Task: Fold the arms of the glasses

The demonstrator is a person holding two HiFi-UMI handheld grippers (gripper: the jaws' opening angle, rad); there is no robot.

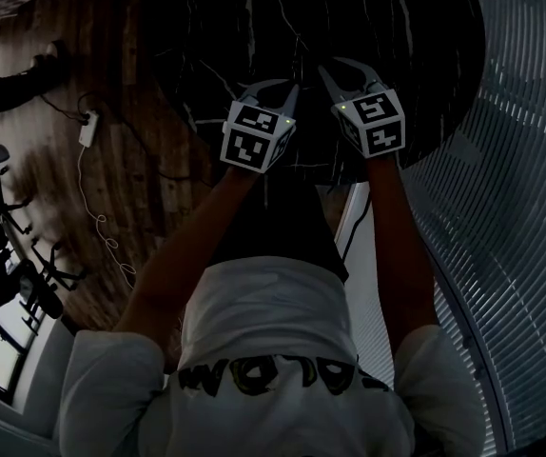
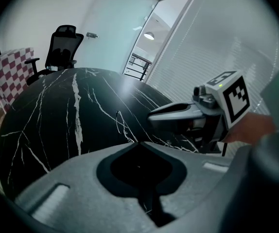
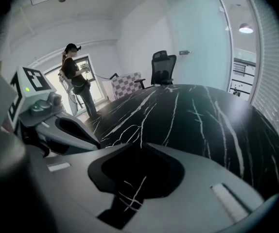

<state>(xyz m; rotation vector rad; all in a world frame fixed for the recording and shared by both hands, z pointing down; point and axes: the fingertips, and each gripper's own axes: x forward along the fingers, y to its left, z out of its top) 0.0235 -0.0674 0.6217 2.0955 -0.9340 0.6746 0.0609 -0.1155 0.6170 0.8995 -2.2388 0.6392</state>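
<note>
No glasses show in any view. Both grippers hover side by side over a black marble table (image 1: 387, 27) with white veins. My left gripper (image 1: 292, 86) has its jaws closed tip to tip (image 2: 138, 142) with nothing between them, only the dark tabletop beyond. My right gripper (image 1: 328, 64) stands just to its right; a narrow gap (image 3: 138, 145) shows between its tips, and only the veined table is seen through it. The left gripper view shows the right gripper (image 2: 151, 117) at the right. The right gripper view shows the left gripper (image 3: 96, 143) at the left.
A black office chair (image 3: 163, 67) and a chequered seat (image 3: 127, 84) stand at the table's far side. A person (image 3: 76, 81) stands by the window. Slatted glass walls (image 1: 511, 188) curve along the right. A power strip (image 1: 87, 127) with cable lies on the wooden floor.
</note>
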